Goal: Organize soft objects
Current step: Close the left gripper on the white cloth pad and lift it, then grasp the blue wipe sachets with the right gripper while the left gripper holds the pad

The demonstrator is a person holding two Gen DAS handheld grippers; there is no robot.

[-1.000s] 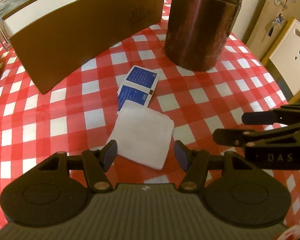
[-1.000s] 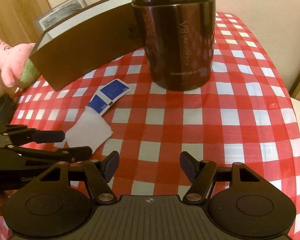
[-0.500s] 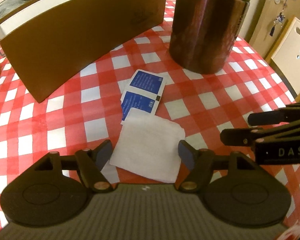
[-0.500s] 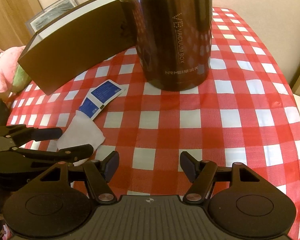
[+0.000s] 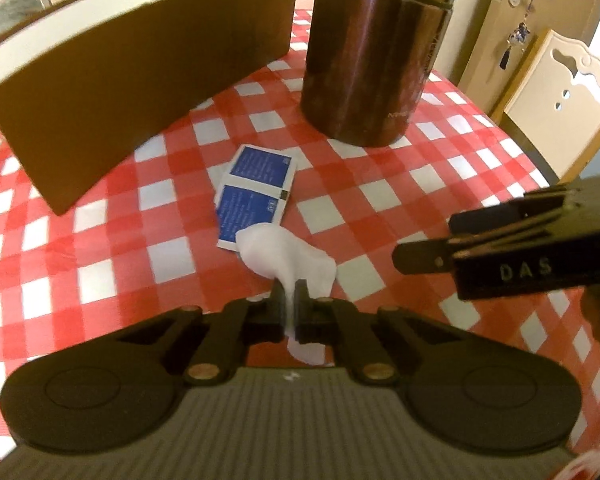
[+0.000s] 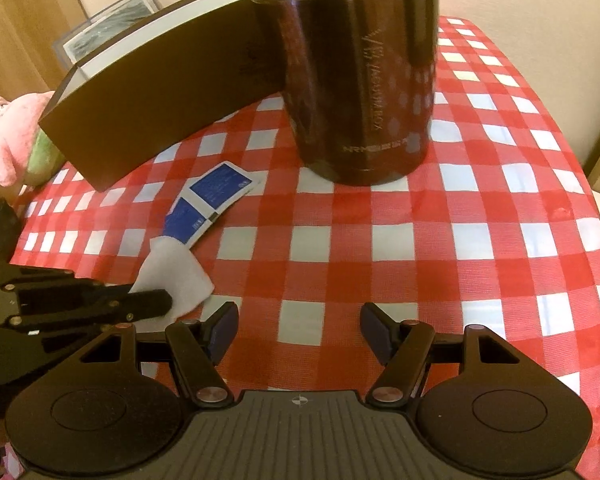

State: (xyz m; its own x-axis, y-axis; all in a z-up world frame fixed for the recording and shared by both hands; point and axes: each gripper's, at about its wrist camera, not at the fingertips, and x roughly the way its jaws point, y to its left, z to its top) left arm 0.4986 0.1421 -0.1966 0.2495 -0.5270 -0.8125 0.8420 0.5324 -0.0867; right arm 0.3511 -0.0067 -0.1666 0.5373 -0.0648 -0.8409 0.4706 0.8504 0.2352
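Black left gripper (image 5: 287, 304), ribbed grey body, 2 round discs, brass screws, right gripper (image 6: 298, 326) blue-padded fingers (image 6: 225, 326), "DAS" lettering

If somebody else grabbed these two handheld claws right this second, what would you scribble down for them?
Left gripper: shut on the white cloth pad, which is bunched up between its fingers, its far part still on the checked tablecloth.
Right gripper: open, empty, above bare cloth.
Blue sachets: flat on the table just beyond the pad, one corner under it.
Brown box: at the back left, open at the top.
Dark canister: beside the box.
Pink plush toy: at the table's left edge, outside the box.
Done: pad gripped.
Left: lift it and put it away, probably in the box; then the plush.
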